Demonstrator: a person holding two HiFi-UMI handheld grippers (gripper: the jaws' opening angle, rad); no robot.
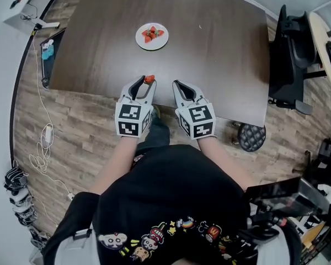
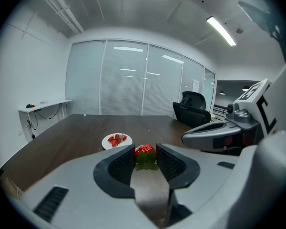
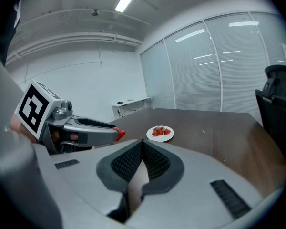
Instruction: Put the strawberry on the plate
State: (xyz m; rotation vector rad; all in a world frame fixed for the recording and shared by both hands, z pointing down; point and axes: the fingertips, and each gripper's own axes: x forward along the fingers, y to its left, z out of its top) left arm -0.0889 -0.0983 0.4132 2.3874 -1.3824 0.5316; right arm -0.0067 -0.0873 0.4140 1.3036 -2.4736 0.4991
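My left gripper [image 1: 145, 81] [image 2: 145, 155] is shut on a red strawberry [image 1: 149, 79] [image 2: 145, 152] with green leaves, held above the near edge of the dark table [image 1: 209, 43]. The strawberry's tip [image 3: 119, 134] pokes out of the left gripper in the right gripper view. A white plate [image 1: 152, 36] [image 2: 117, 140] [image 3: 160, 133] with several strawberries lies farther off on the table. My right gripper [image 1: 178, 85] [image 3: 142, 145] sits beside the left one, jaws shut with nothing between them.
A black office chair [image 1: 289, 54] [image 2: 191, 108] stands at the table's right side. A round stool [image 1: 251, 137] is on the wood floor near the front right corner. Cables and a power strip [image 1: 44, 142] lie on the floor at left.
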